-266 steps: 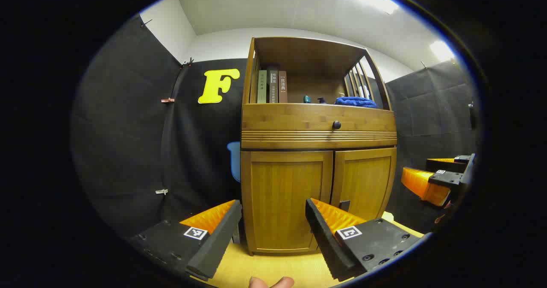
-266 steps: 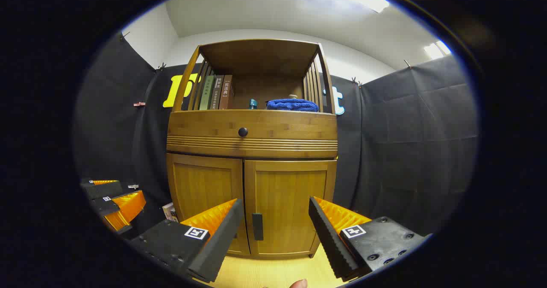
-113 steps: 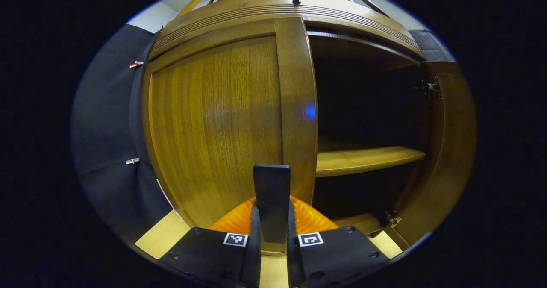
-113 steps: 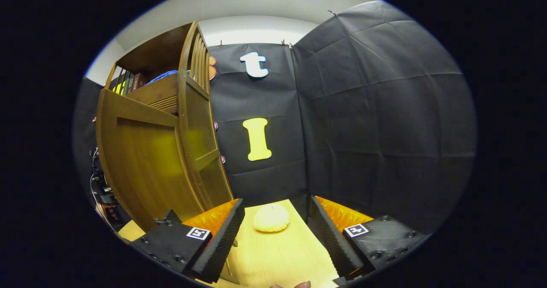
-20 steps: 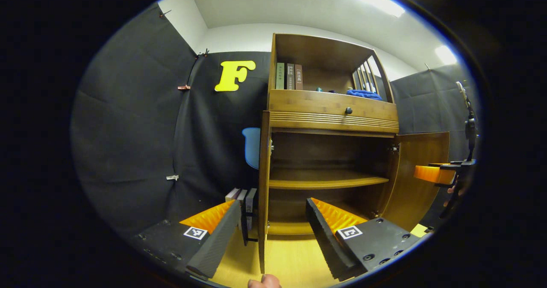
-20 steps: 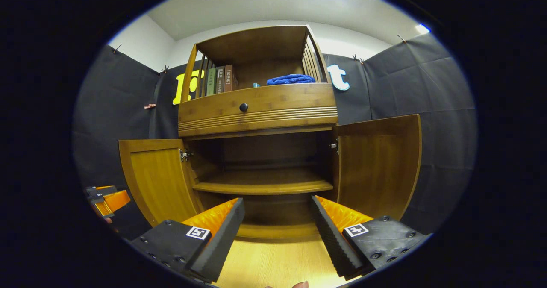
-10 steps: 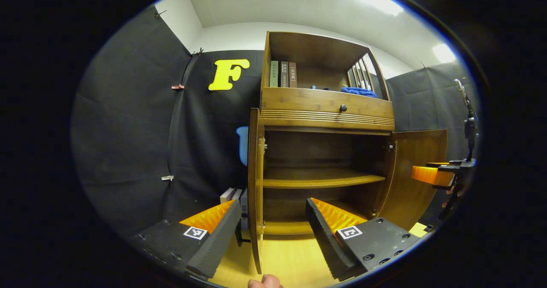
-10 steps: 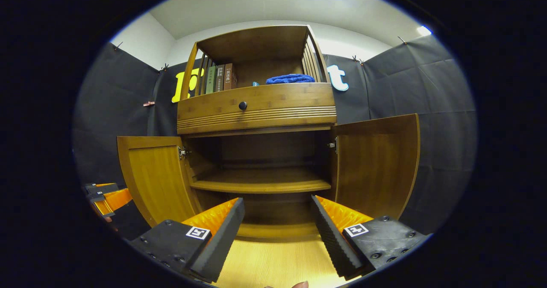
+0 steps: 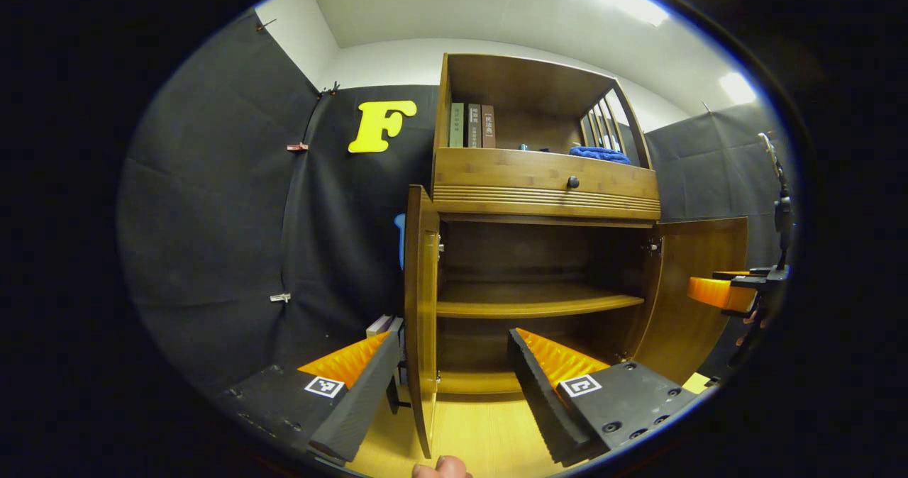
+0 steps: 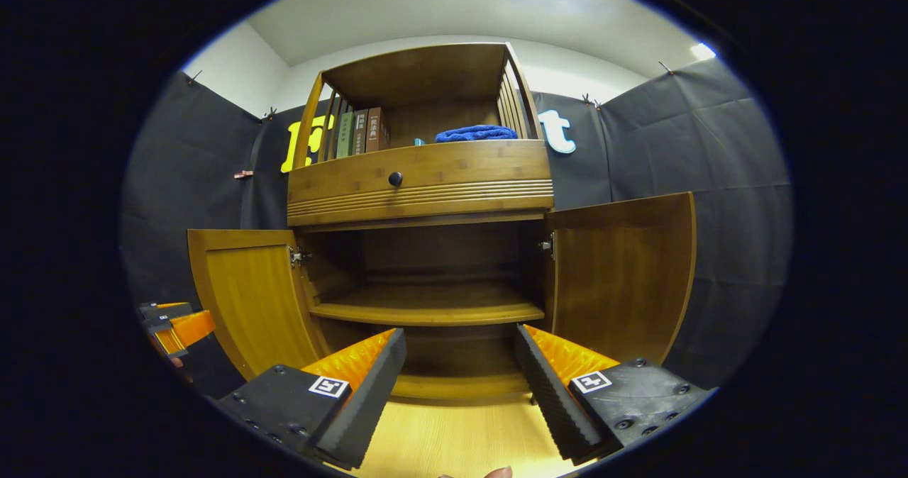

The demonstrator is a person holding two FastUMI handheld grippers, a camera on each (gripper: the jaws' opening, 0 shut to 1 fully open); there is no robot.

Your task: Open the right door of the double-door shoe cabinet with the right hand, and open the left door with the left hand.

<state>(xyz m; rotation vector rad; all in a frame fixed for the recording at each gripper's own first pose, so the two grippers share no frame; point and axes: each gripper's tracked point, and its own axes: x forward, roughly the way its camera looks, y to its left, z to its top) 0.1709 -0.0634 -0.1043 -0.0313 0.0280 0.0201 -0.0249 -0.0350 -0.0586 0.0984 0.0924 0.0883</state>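
The wooden shoe cabinet stands with both lower doors swung wide. In the right gripper view the left door and the right door flank a bare inner shelf. In the left gripper view the left door shows nearly edge-on and the right door hangs wide. My left gripper is open, a short way back from the cabinet, with nothing between its fingers. My right gripper is open too, facing the cabinet's middle. The left gripper also appears at far left, the right gripper at far right.
Books and a blue cloth sit on the top shelf above a drawer with a dark knob. More books stand on the floor left of the cabinet. The light wooden floor runs under both grippers.
Over the last second both views shifted only slightly; the left door shows a bit more of its inner face in the left gripper view. Both doors stay wide and both grippers stay open.
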